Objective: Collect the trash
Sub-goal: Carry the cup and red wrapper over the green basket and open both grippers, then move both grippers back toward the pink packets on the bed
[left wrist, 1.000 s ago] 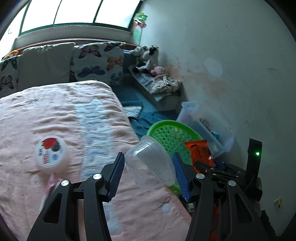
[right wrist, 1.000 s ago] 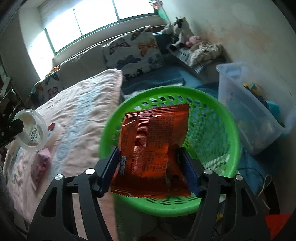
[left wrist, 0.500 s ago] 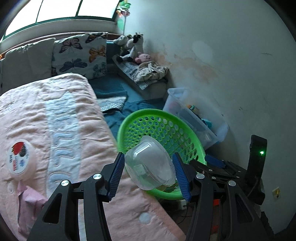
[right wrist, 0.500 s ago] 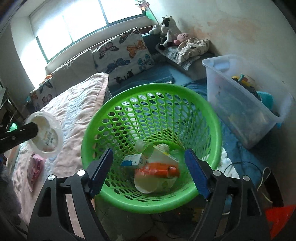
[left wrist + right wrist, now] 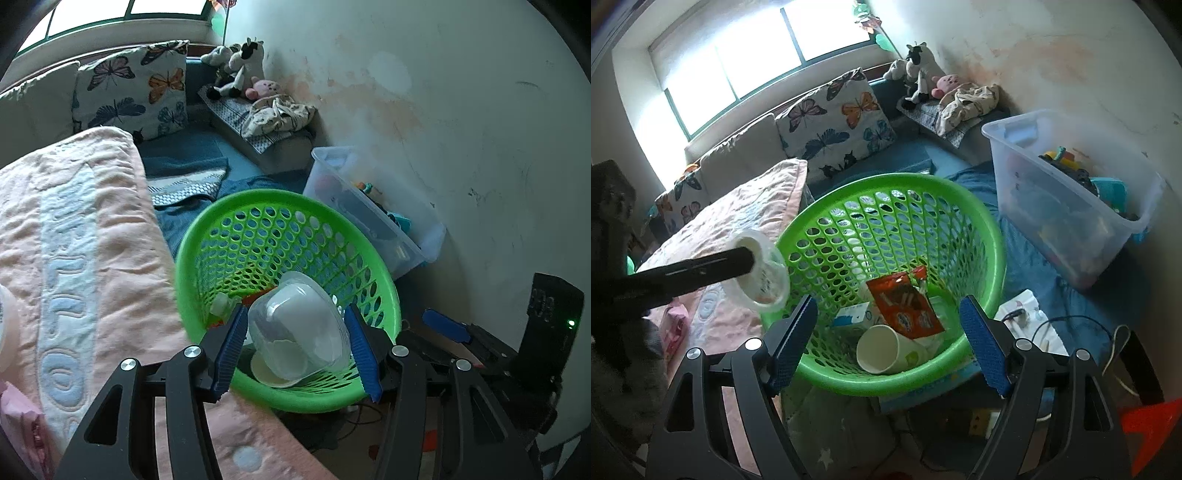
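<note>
My left gripper (image 5: 295,350) is shut on a clear plastic cup (image 5: 299,328) and holds it over the near rim of the green perforated basket (image 5: 229,206). The right wrist view shows the same cup (image 5: 764,273) at the basket's left rim (image 5: 993,236). My right gripper (image 5: 886,339) is open and empty above the basket's near side. Inside the basket lie an orange snack wrapper (image 5: 905,306), a white paper cup (image 5: 879,349) and a small white carton (image 5: 851,315).
A pink quilted bed (image 5: 74,240) lies left of the basket. A clear storage bin (image 5: 1071,177) with toys stands at the right by the wall. Butterfly pillows (image 5: 831,125) and plush toys (image 5: 919,74) lie behind. Cables (image 5: 1071,325) run on the floor.
My right gripper opened and the orange wrapper dropped into the basket. My left gripper carried the clear cup from over the bed to over the basket.
</note>
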### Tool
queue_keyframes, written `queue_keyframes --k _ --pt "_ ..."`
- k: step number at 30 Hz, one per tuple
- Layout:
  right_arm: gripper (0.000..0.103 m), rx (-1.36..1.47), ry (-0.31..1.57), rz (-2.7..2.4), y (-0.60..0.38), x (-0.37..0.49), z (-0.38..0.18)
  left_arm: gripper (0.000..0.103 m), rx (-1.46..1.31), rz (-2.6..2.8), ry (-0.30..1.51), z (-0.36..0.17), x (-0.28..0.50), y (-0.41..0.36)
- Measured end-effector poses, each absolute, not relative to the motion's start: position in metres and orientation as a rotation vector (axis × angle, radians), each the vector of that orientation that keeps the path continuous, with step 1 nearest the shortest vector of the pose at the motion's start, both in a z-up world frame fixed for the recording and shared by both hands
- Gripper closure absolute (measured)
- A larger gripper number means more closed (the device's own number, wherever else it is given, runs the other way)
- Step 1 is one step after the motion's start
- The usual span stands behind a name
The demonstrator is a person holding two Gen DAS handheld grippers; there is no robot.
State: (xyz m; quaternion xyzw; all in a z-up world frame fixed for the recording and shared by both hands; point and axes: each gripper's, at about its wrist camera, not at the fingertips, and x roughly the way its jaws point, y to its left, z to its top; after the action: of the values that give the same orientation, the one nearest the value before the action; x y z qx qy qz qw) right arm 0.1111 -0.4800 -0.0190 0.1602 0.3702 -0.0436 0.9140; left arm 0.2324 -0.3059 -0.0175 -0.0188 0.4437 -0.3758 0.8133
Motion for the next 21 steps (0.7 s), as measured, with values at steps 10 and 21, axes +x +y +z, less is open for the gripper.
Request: queue_keyframes --k 10,21 --pt "0.024 0.344 0.747 -0.097 -0.484 0.1 -0.015 0.043 -0.053 -0.814 0.957 -0.024 0.234 -0.308" --pt "0.023 0.34 0.729 -0.063 -0.468 0.094 -0.006 0.043 -0.067 -0.744 0.908 -0.01 0.221 -0.256"
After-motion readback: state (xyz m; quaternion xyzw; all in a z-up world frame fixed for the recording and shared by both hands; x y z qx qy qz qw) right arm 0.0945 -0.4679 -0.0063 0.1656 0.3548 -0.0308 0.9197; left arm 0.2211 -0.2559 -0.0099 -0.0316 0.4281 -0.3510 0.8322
